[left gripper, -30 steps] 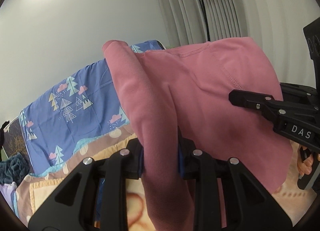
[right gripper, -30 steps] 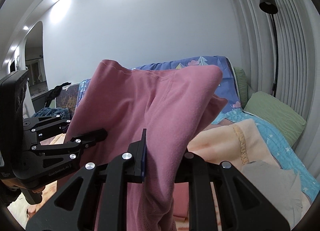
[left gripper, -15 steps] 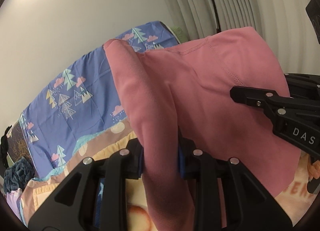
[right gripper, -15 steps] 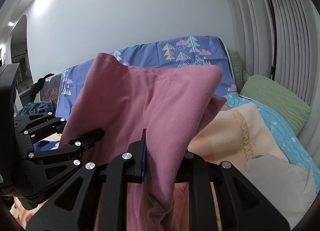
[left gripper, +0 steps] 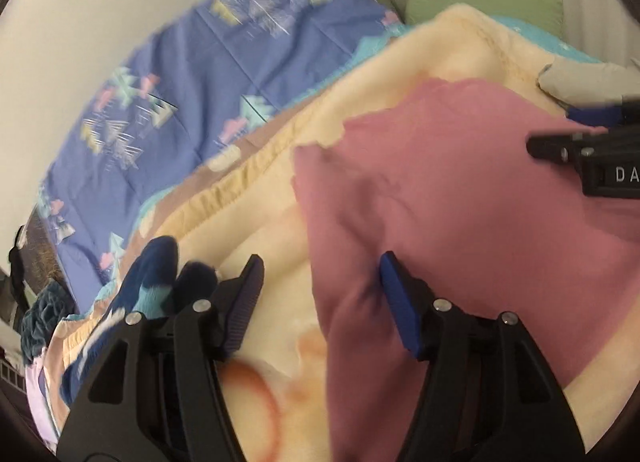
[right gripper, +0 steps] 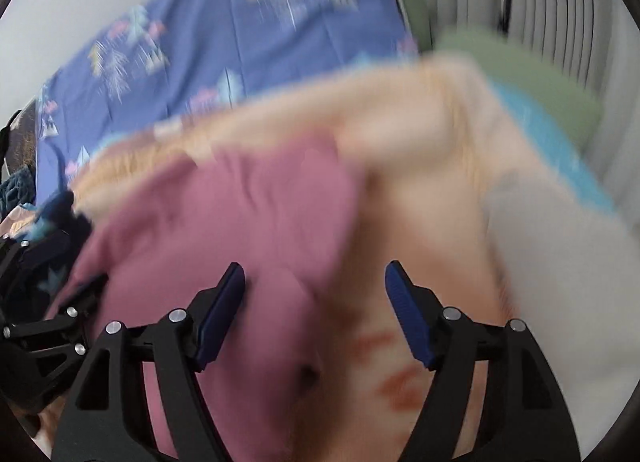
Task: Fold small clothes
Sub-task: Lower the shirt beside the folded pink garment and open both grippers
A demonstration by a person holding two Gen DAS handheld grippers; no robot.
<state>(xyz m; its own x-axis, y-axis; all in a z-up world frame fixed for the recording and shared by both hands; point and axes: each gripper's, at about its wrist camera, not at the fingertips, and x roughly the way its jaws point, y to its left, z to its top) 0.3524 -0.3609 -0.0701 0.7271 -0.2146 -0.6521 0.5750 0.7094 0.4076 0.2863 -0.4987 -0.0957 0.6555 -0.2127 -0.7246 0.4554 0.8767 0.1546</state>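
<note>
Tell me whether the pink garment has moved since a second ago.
Yes. The pink garment has dropped from hanging up against the wall, clamped in both grippers, to lying on the cream blanket. Both sets of jaws now stand open.

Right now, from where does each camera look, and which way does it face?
Left wrist: sits behind the left gripper, facing down and forward at the pink garment on the cream blanket; its open jaws show, and the right gripper at the right edge.
Right wrist: sits behind the right gripper, facing the same blurred garment; its open jaws show.
Both share the garment, blanket and blue patterned sheet.
</note>
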